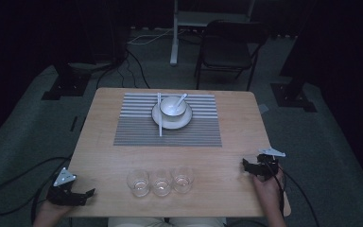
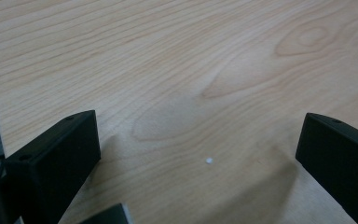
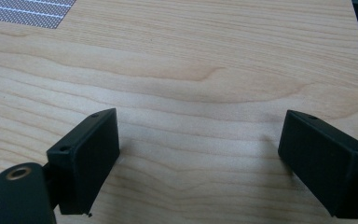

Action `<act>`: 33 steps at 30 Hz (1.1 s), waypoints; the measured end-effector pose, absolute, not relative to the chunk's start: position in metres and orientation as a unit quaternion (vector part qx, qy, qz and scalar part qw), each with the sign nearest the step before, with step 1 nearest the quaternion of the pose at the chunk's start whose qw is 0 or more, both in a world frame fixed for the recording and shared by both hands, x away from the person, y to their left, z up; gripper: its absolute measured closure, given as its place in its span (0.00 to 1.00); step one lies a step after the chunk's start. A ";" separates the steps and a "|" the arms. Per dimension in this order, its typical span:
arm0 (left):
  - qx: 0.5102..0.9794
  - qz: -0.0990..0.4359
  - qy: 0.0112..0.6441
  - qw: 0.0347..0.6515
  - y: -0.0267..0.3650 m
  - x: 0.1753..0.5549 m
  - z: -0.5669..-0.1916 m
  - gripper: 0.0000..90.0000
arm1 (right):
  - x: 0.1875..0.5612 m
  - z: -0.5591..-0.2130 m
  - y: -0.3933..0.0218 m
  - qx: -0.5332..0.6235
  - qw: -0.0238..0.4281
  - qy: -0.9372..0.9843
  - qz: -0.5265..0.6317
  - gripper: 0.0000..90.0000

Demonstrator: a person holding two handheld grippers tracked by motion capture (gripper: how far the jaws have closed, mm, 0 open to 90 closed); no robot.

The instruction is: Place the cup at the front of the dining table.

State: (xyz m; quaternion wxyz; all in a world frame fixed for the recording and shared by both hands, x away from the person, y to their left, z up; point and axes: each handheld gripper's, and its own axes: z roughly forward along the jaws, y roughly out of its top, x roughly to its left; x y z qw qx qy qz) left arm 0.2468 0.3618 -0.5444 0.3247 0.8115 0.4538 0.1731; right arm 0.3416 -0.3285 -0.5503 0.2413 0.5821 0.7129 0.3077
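Note:
A wooden table (image 1: 236,137) carries a striped grey placemat (image 1: 137,130) at its far middle. On the mat stands a white plate (image 1: 182,123) with a white bowl (image 1: 171,108) in it, a white spoon (image 1: 182,99) leaning in the bowl, and chopsticks (image 1: 159,124) laid across the plate's left side. Three clear glasses (image 1: 138,182) (image 1: 161,182) (image 1: 182,179) stand in a row near the front edge. My left gripper (image 1: 78,195) (image 2: 200,140) rests open at the front left corner, nothing between its jaws. My right gripper (image 1: 251,166) (image 3: 200,140) sits open at the front right, empty.
A black folding chair (image 1: 229,47) and a white stand (image 1: 175,33) are beyond the table's far edge. Black stand bases (image 1: 68,82) (image 1: 295,94) flank the table on the floor. Cables (image 1: 9,189) trail off both grippers.

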 end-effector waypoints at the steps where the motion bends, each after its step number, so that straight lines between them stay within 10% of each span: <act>1: 0.811 0.169 0.452 0.330 0.363 0.245 -0.544 0.00 | 0.342 -0.550 -0.328 0.582 0.241 0.713 0.308 0.13; 33: 0.835 0.130 0.378 0.378 0.335 0.236 -0.508 0.00 | 0.342 -0.550 -0.328 0.582 0.241 0.713 0.308 0.13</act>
